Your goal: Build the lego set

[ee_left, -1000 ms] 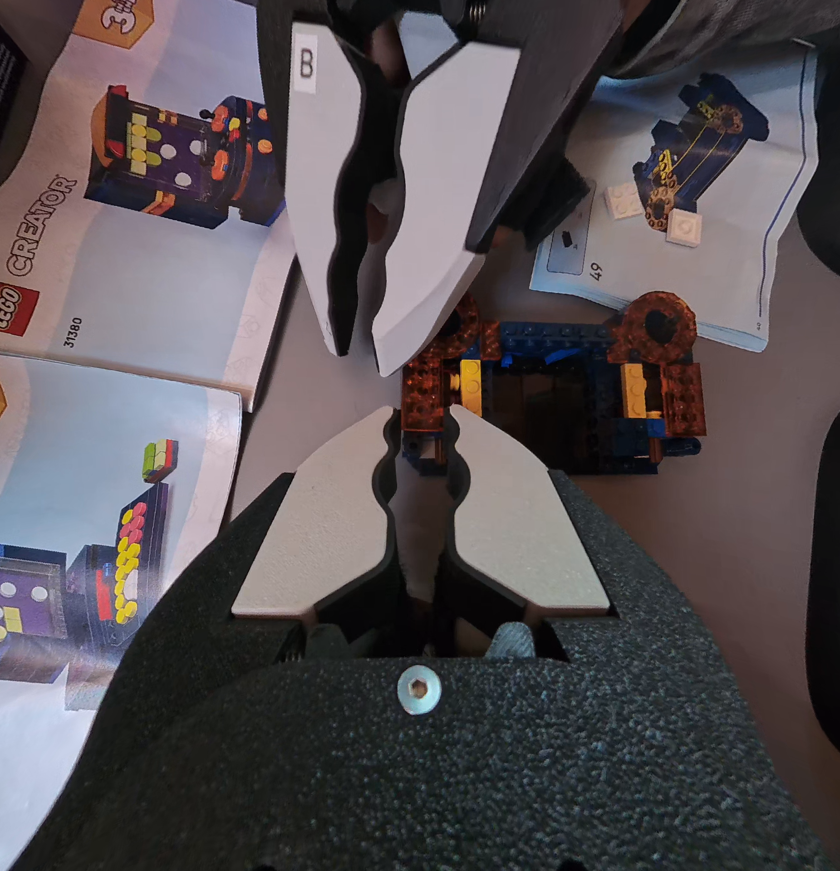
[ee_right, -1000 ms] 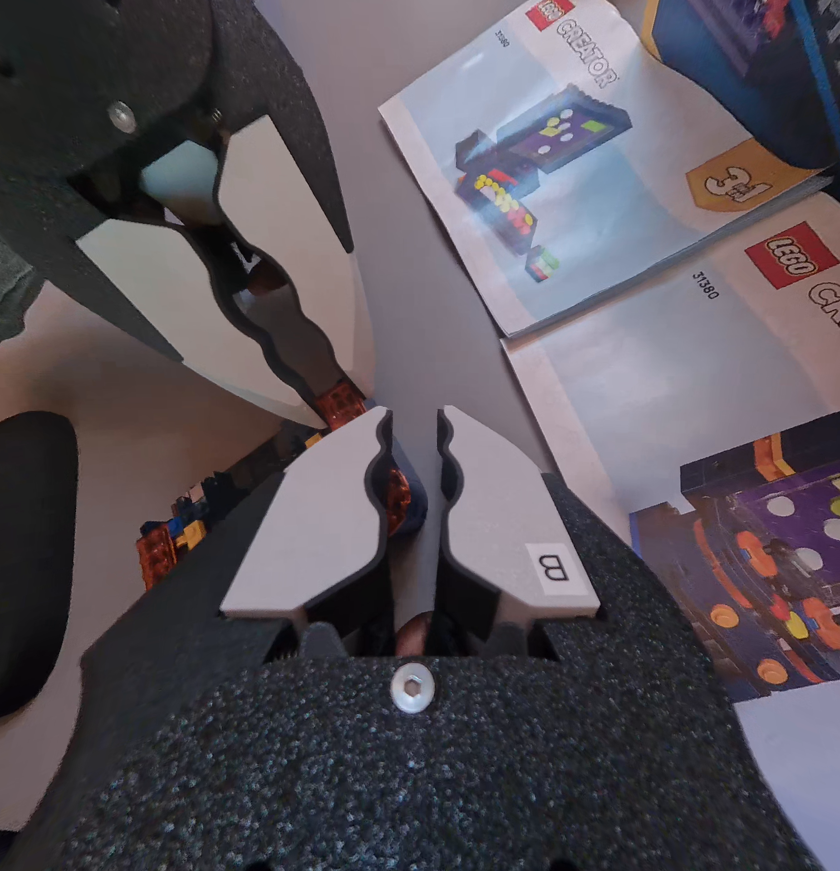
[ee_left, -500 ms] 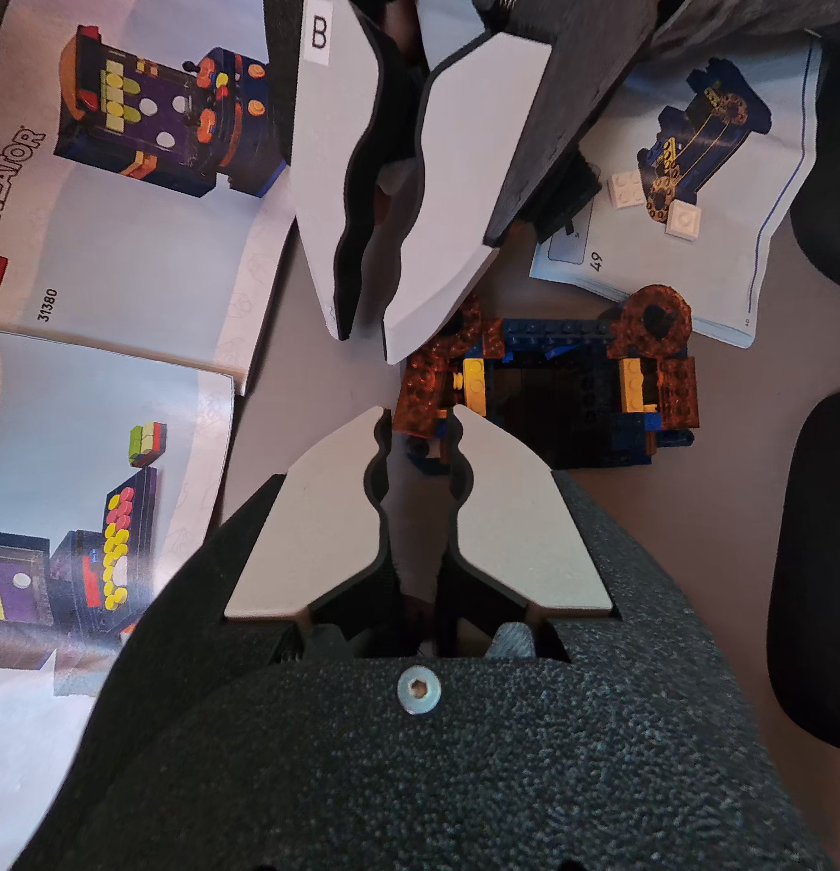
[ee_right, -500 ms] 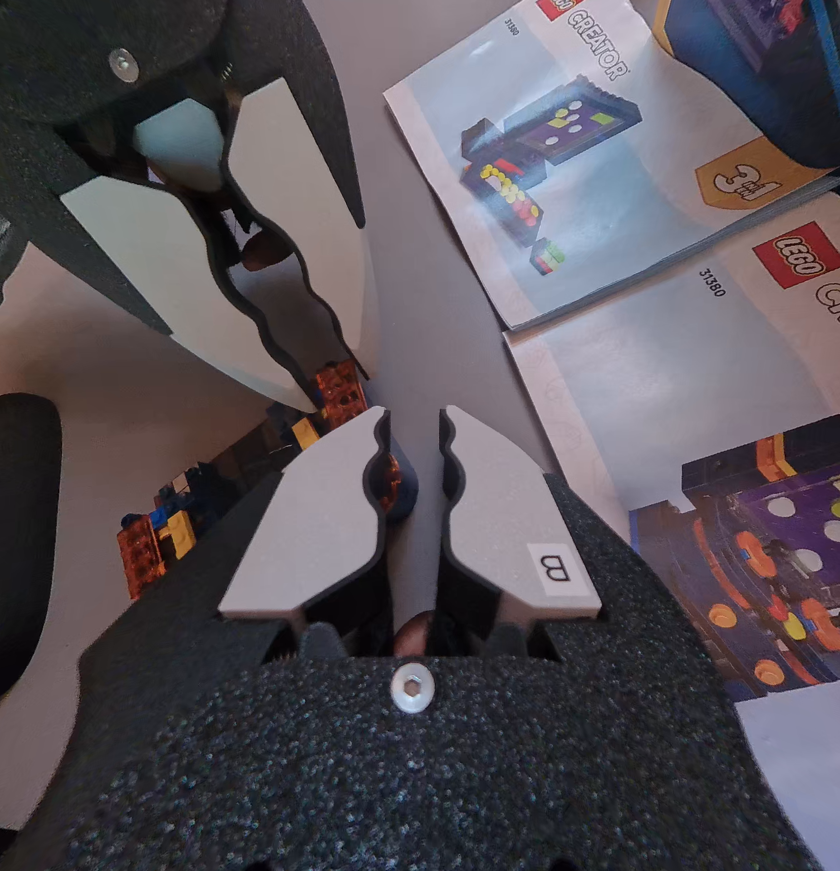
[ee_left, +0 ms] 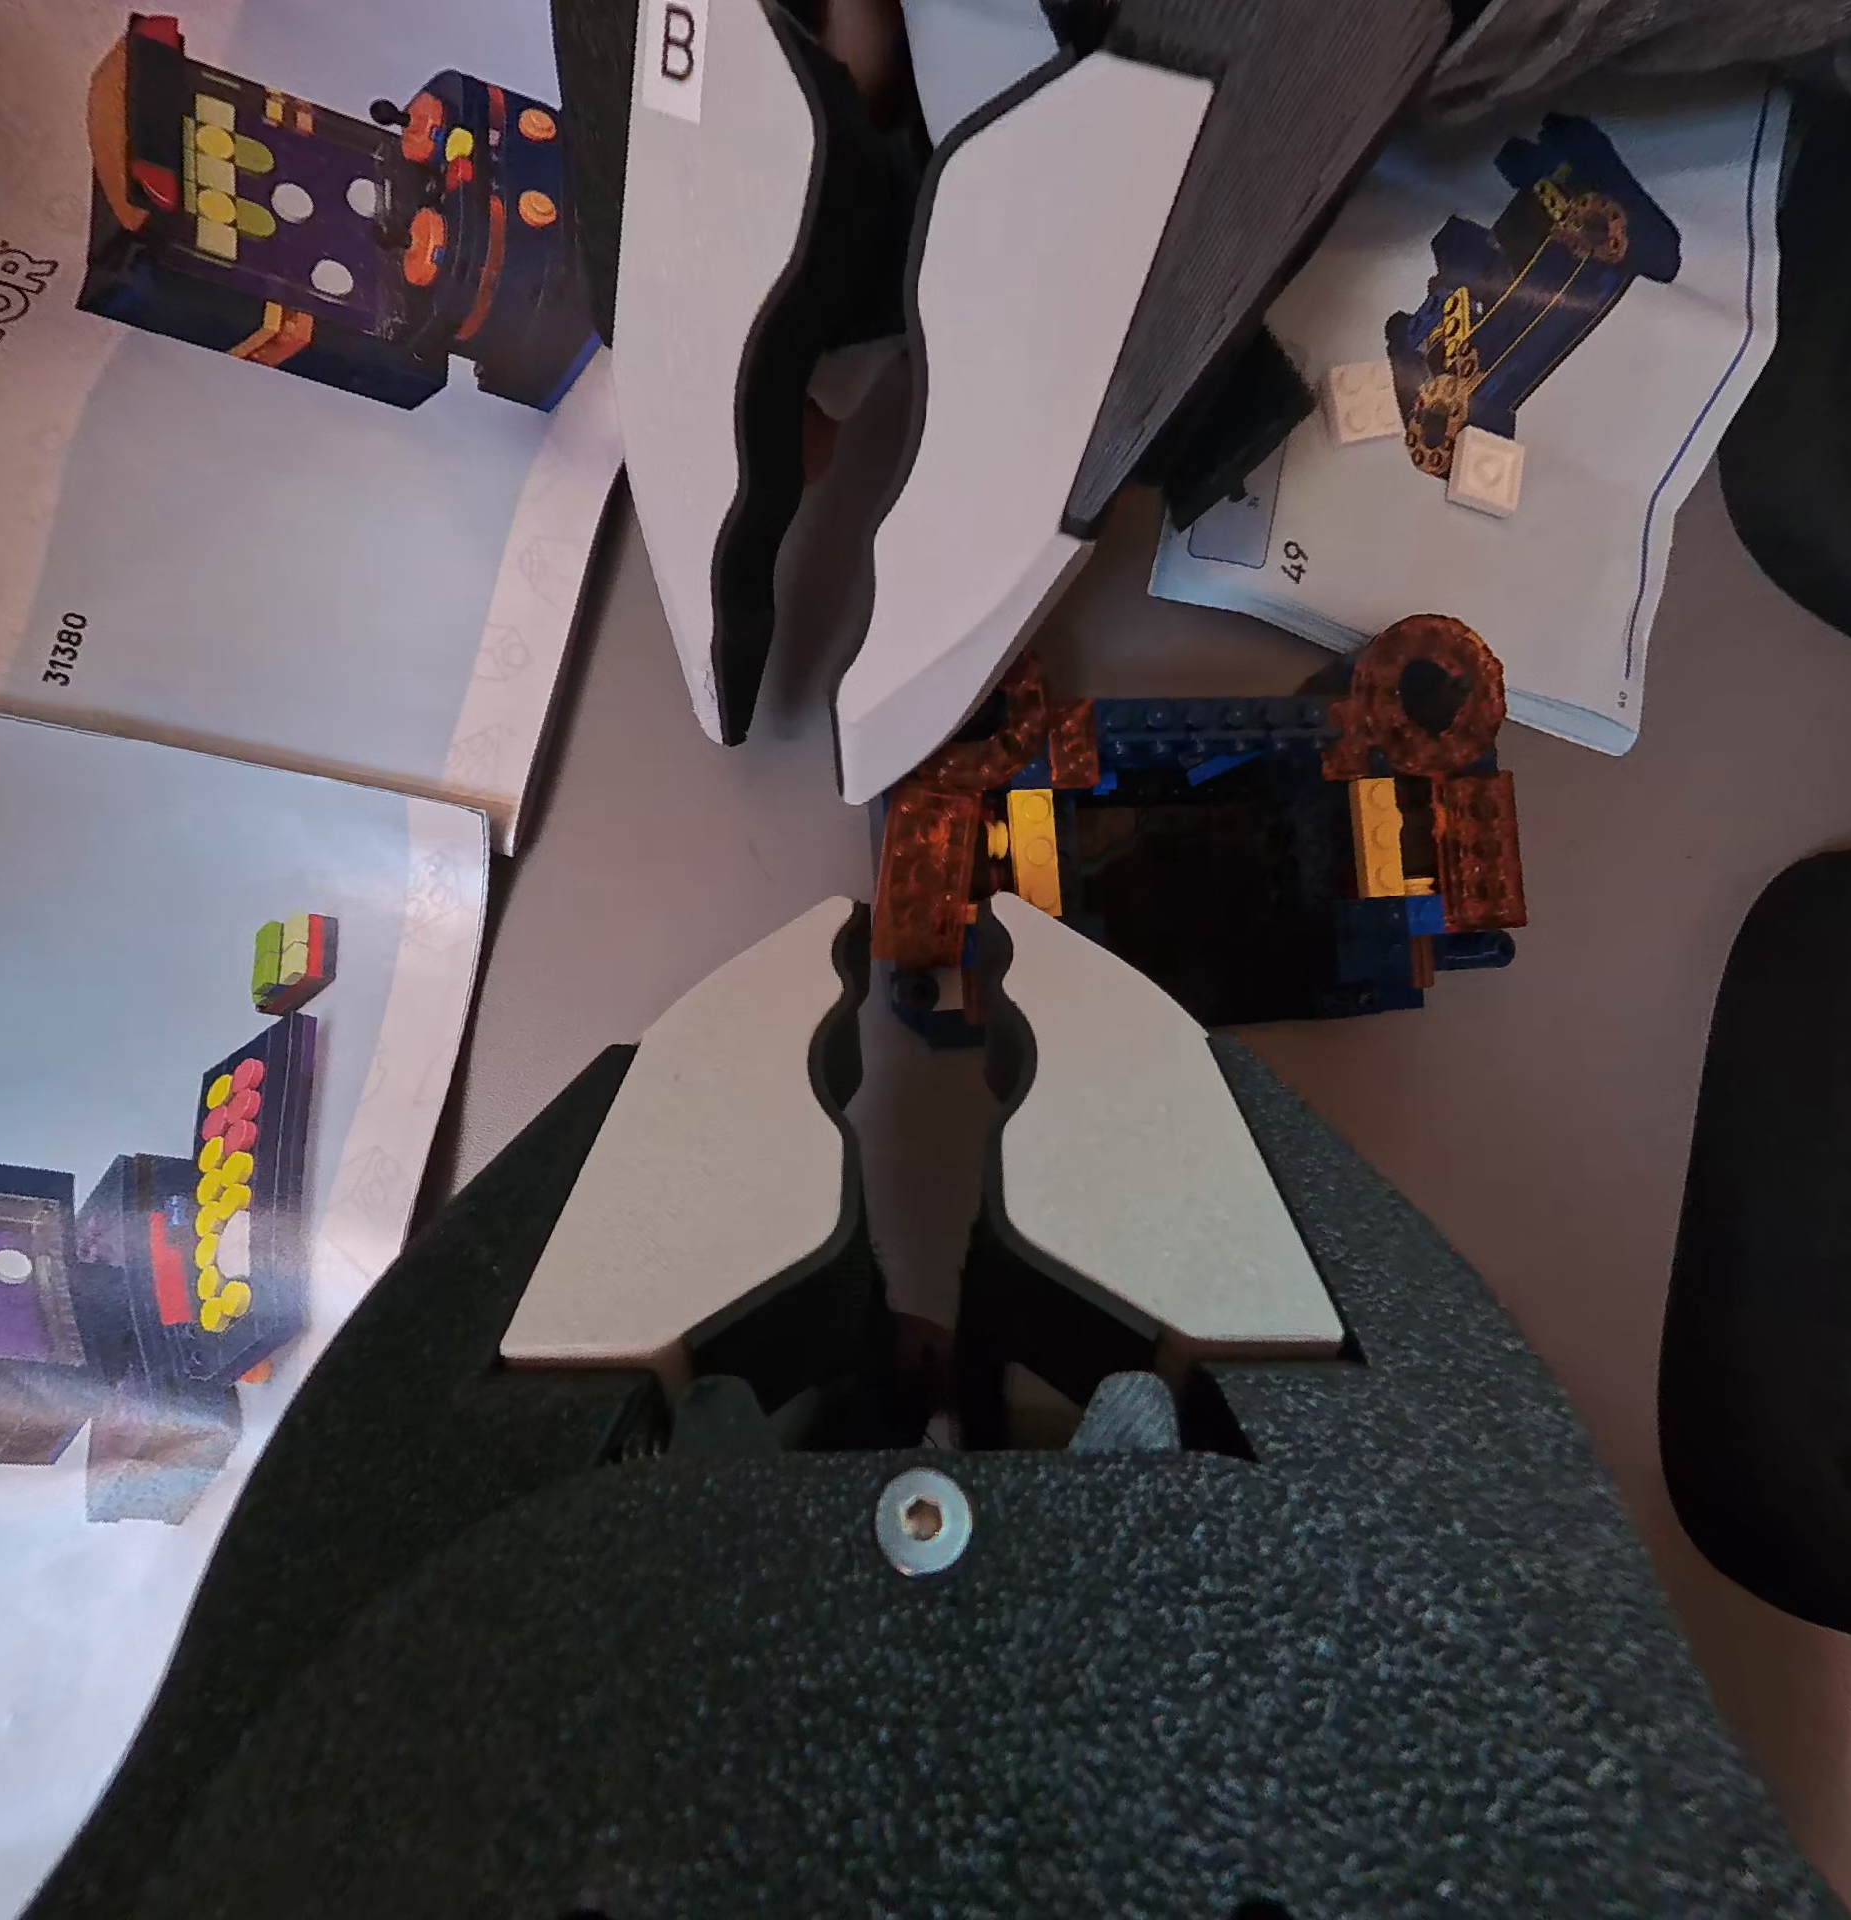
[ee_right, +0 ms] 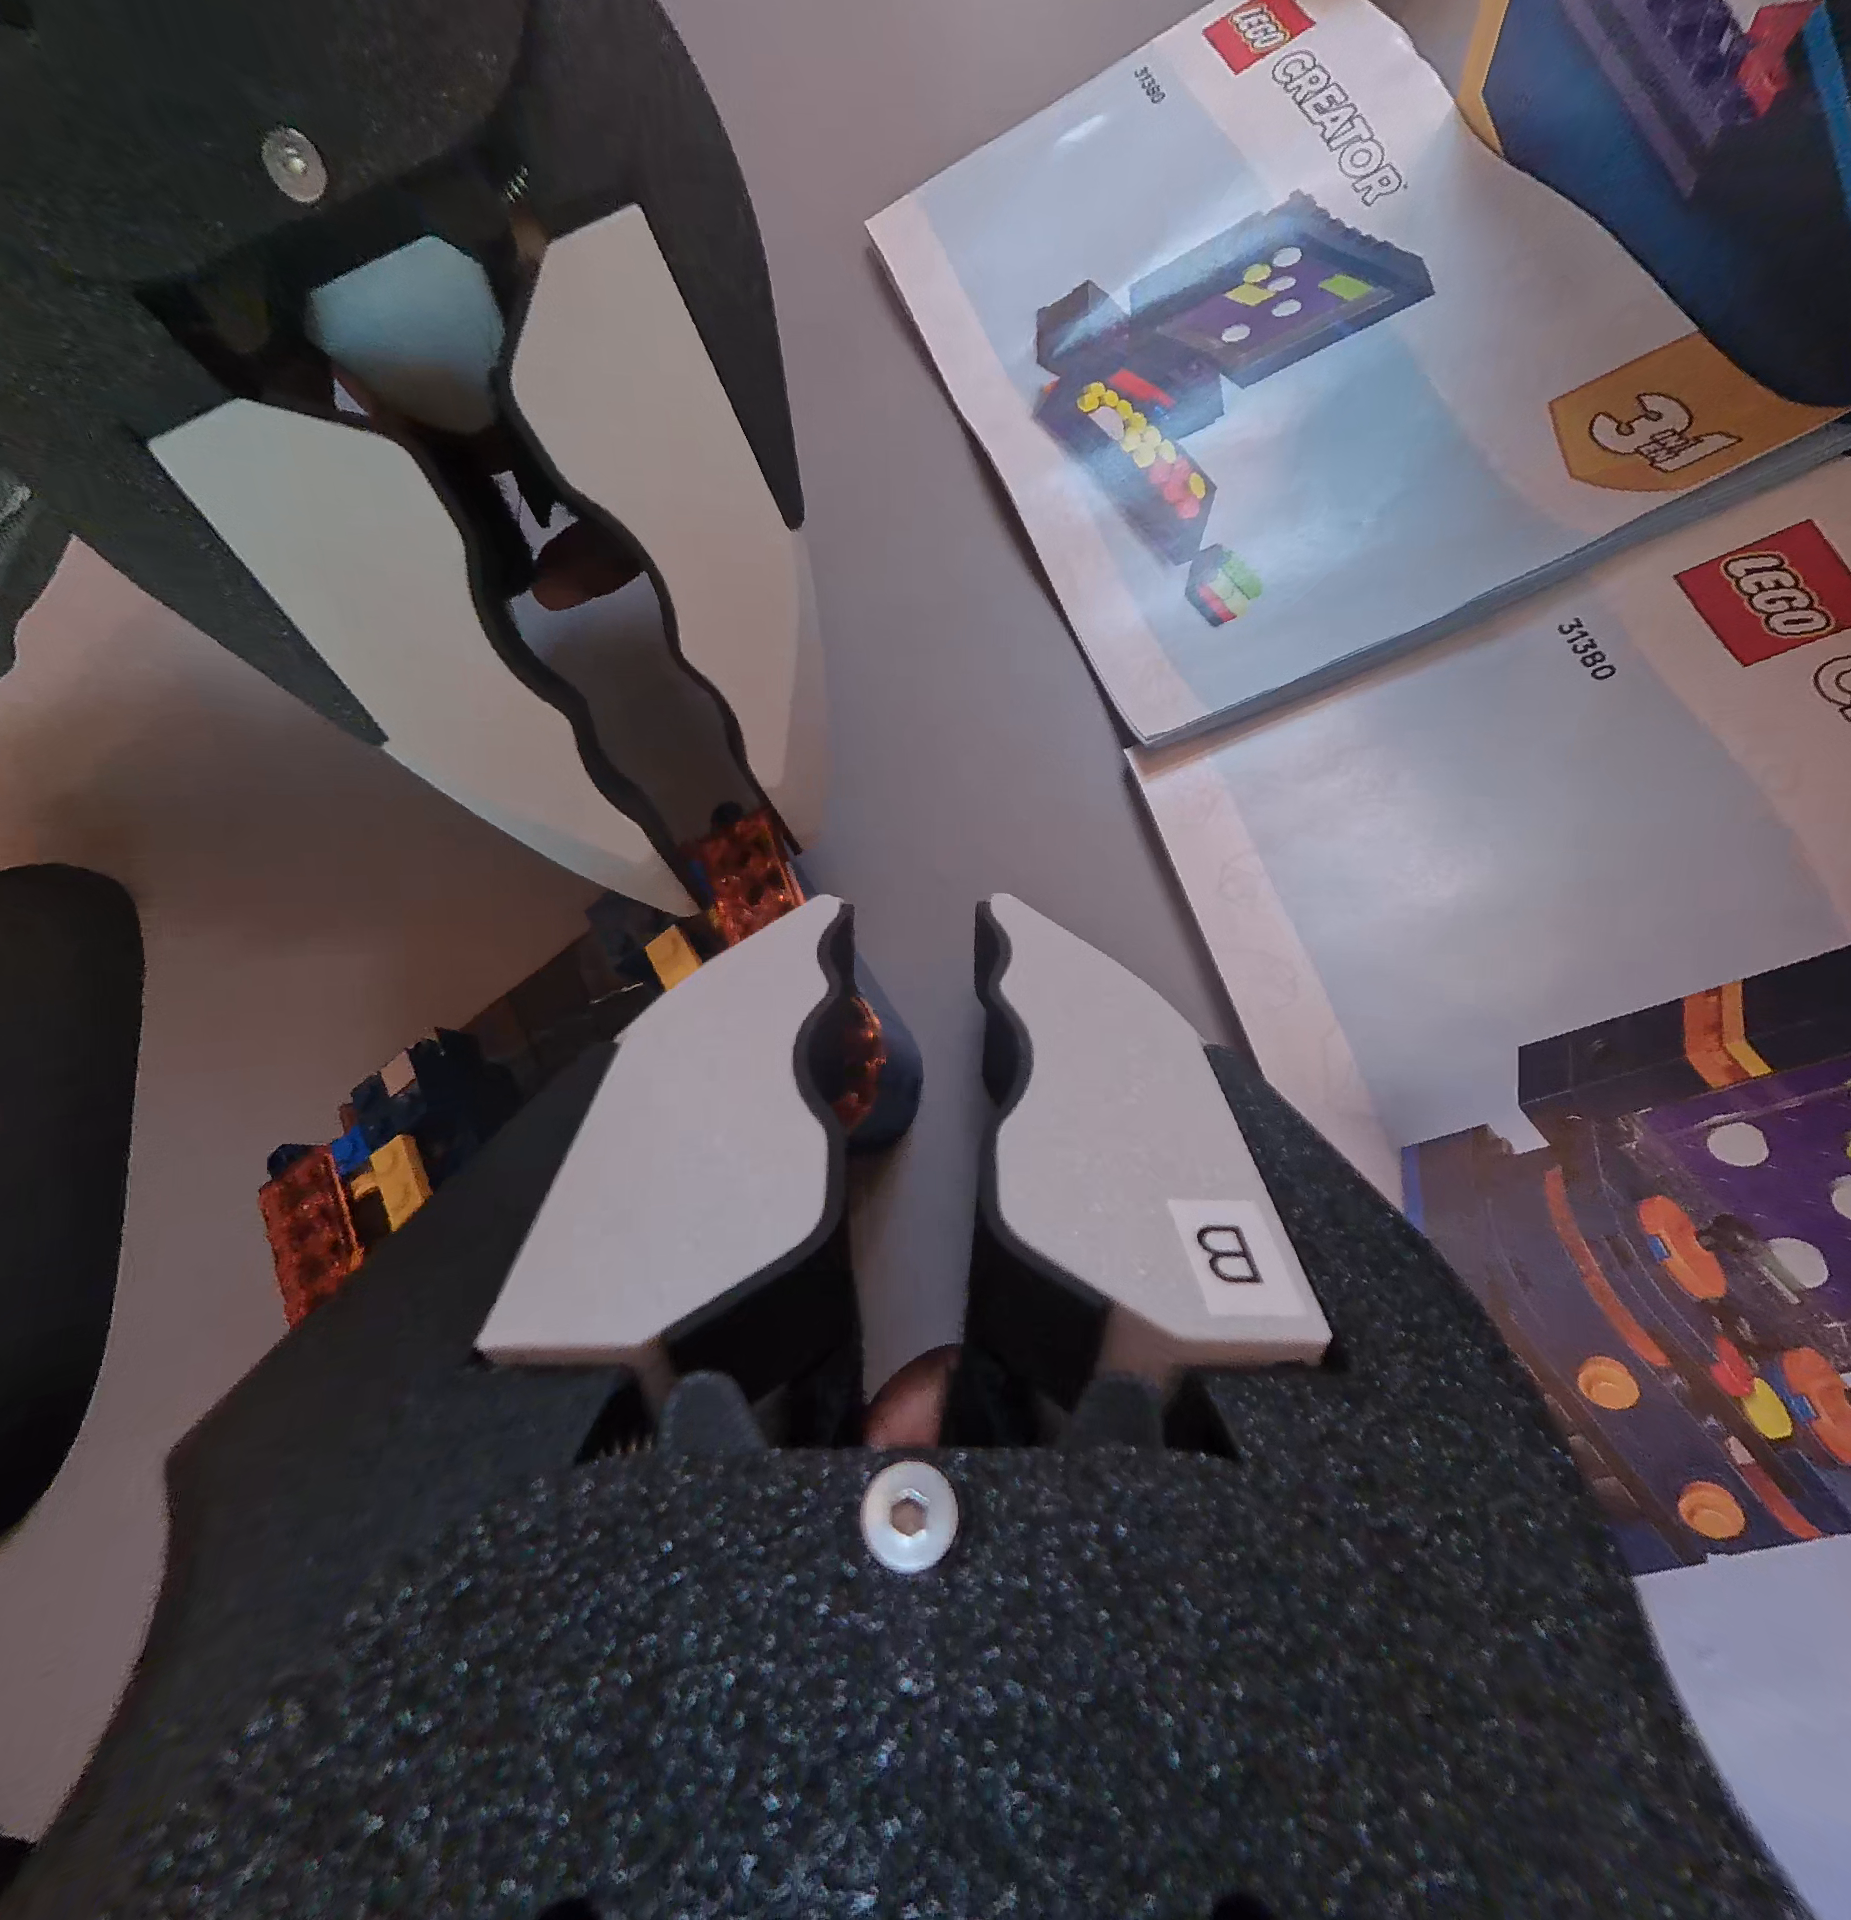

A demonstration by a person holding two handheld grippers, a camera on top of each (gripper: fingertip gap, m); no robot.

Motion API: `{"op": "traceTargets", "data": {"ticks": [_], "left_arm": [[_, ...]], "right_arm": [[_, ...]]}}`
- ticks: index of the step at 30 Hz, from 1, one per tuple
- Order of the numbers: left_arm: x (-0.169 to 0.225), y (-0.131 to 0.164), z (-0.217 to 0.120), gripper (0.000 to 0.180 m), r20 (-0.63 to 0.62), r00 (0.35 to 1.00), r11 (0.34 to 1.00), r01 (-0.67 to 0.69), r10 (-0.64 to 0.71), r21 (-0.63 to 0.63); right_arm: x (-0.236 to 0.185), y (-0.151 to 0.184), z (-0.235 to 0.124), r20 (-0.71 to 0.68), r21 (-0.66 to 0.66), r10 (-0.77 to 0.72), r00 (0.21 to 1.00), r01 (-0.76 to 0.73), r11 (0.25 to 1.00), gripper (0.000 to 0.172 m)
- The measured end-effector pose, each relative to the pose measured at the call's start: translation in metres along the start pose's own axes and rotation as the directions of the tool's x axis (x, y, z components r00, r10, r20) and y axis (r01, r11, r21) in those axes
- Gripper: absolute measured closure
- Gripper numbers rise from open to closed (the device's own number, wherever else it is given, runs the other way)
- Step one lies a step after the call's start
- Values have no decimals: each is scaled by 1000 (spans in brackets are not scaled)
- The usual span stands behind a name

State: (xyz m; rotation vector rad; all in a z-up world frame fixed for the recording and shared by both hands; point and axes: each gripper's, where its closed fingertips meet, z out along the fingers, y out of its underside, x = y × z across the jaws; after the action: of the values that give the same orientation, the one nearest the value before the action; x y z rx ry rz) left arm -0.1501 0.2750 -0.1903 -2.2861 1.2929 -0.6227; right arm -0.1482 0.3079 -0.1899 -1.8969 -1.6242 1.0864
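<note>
Table: smooth grey table (ee_left: 630,935), matte, lit warmer toward one side; dark rounded black shapes (ee_left: 1794,1247) at its edge.
Papers: three glossy building booklets — two closed ones (ee_left: 225,540) side by side, one open page (ee_left: 1586,416) beyond the model; two small white square tiles (ee_left: 1362,400) lie on the open page.
Box: blue printed box (ee_right: 1669,177) at the far corner in the right wrist view.
Model: brick model (ee_left: 1191,862) lying flat on the table, long axis running crosswise between the booklets and the black shapes; dark blue studded frame, yellow bricks, clear orange studded pieces and a ring at each end.
Left tool: left tool (ee_left: 926,914) grips the clear orange brick (ee_left: 921,862) at the model's near end, pads against its sides.
Right tool: right tool (ee_right: 913,914) stands slightly parted; one finger (ee_left: 952,644) rests on the orange ring at that same end, grey table showing between its tips.
</note>
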Motion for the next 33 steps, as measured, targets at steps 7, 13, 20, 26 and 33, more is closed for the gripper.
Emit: {"op": "traceTargets", "data": {"ticks": [7,13,20,26,33], "left_arm": [[1,1,0,163,-1,1000,1000,5,-5,0],[1,1,0,164,4,1000,1000,28,-28,4],[0,3,-1,164,5,997,997,71,-71,15],[0,4,-2,159,22,998,998,61,-61,4],[5,7,-3,157,25,1000,1000,6,-6,-9]], "right_arm": [[-3,1,1,15,-5,-5,1000,5,1000,141],[-5,-6,-4,26,32,-9,1000,8,999,139],[-6,-1,1,8,-10,-31,999,31,999,130],[-4,-3,3,-11,-18,-41,999,41,999,133],[-2,-2,4,-36,-39,-76,996,75,996,133]]}}
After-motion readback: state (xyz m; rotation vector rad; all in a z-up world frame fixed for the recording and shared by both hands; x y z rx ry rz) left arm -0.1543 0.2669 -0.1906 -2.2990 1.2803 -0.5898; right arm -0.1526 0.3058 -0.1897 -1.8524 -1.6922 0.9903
